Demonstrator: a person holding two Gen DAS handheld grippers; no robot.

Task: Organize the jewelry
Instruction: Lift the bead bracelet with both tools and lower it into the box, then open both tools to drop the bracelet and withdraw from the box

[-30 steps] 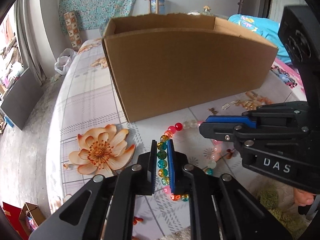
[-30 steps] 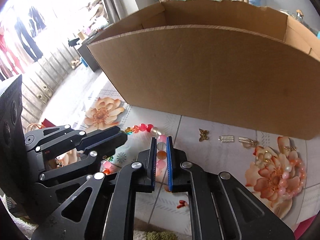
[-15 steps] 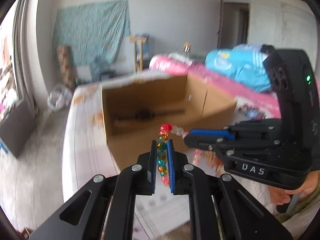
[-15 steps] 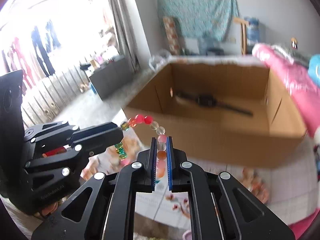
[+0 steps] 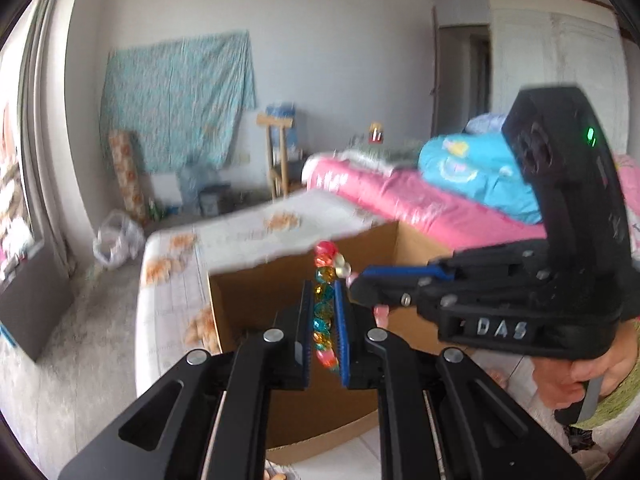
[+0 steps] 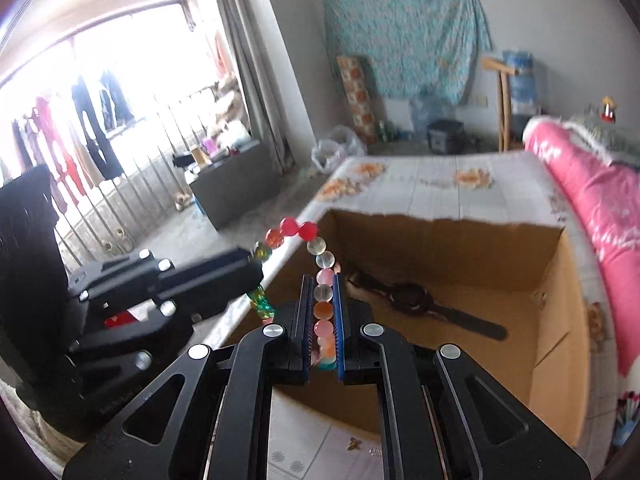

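A string of coloured glass beads (image 5: 323,304) hangs between my two grippers, lifted above the table. My left gripper (image 5: 323,292) is shut on its green, amber and teal end. My right gripper (image 6: 323,292) is shut on its pink and clear end (image 6: 323,308); red beads (image 6: 298,228) arch between them. The right gripper shows in the left wrist view (image 5: 360,280), the left gripper in the right wrist view (image 6: 256,268). Just ahead stands an open cardboard box (image 6: 560,312) with a dark watch (image 6: 412,300) on its floor.
The box stands on a table with a floral cloth (image 6: 424,184). A small butterfly charm (image 6: 353,443) lies on the cloth in front of the box. A pink bed (image 6: 592,200) runs along the right. A barred window (image 6: 120,140) is at the left.
Both grippers have risen with the bead string from the tabletop to above the box's near wall. The box's inside and the watch have come into view.
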